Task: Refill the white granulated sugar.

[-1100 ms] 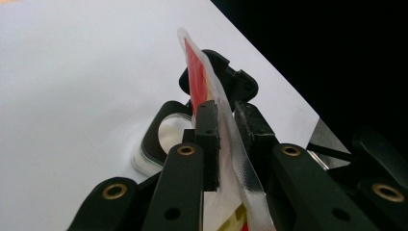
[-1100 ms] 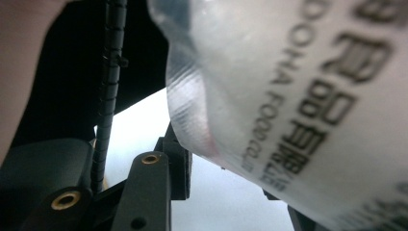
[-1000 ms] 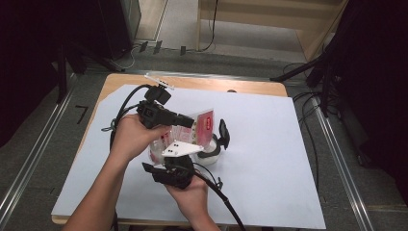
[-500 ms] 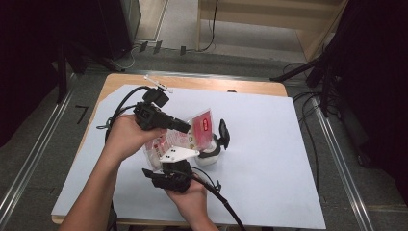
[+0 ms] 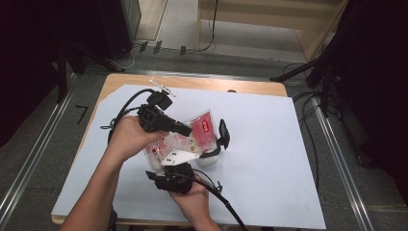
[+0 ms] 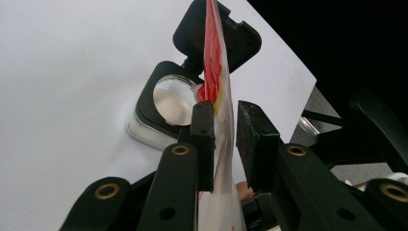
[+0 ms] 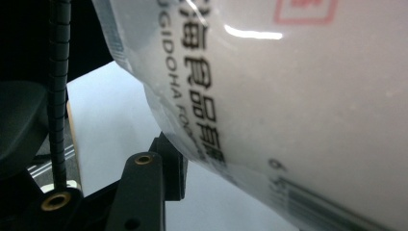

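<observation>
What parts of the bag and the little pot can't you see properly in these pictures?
- High view: the lower part of the bag is hidden by the hands and both grippers.
- Right gripper view: the bag sits very close, so its print is blurred and cut off by the edges; one jaw is covered by it.
- Left gripper view: the bag's edge hides part of the container and its flip lid; what is inside cannot be told.

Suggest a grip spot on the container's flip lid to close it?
Take the raised free edge of the black lid, coming from the far side, opposite the hinge. It stands open and upright behind the container, and the red-and-white pouch held over the mouth blocks the near side.
</observation>
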Available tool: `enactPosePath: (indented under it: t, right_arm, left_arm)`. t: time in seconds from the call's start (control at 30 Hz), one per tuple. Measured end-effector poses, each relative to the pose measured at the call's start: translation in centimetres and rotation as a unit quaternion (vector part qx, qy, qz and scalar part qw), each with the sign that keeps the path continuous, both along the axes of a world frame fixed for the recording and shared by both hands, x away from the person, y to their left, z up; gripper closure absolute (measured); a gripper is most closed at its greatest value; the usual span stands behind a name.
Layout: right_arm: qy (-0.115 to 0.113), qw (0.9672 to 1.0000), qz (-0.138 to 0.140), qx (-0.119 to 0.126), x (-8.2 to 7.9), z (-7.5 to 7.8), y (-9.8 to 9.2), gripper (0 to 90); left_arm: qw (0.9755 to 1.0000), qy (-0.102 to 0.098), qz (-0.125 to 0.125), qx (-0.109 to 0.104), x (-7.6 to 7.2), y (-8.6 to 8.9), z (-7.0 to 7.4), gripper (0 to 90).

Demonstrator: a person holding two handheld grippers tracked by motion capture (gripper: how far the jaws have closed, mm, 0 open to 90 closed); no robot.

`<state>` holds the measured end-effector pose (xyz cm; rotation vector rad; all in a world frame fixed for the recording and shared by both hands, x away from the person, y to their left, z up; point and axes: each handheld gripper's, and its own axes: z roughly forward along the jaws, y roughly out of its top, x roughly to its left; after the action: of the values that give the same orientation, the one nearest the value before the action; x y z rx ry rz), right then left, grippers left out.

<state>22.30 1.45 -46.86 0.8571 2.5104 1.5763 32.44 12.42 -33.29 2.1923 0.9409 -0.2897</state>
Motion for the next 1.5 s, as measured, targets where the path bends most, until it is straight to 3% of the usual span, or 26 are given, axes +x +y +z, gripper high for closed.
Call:
enactPosePath:
  t: [0.37,0.5,0.73,0.97,1.17,1.5]
  right_arm:
    - [-0.007,0.9999,0.006,-0.011,0.2,-0.6,-0.2,60.0]
    - [-0.010,0.9998,0.009,-0.014,0.3,-0.7,-0.1,60.6]
    - [-0.015,0.9998,0.010,-0.011,0.1,-0.6,0.0,60.8]
    - [-0.028,0.9996,-0.004,0.001,0.1,0.1,-0.6,60.6]
    - [-0.037,0.9990,-0.021,0.016,0.3,0.7,-1.3,60.2]
    - [-0.035,0.9976,-0.049,0.036,0.9,1.1,-2.4,58.1]
  left_arm:
    - [1.0000,0.005,0.001,-0.006,0.7,-0.1,-1.0,76.7]
    - [1.0000,0.007,-0.005,-0.006,0.7,-0.1,-1.3,80.5]
    - [0.9998,-0.007,-0.018,-0.005,0.4,0.0,-1.0,85.9]
    - [0.9989,-0.023,-0.006,-0.040,-0.1,1.3,0.4,87.8]
    - [0.9968,-0.037,-0.002,-0.071,-0.5,2.5,1.4,88.3]
    - [0.9939,-0.052,0.014,-0.096,-1.2,4.1,2.2,88.2]
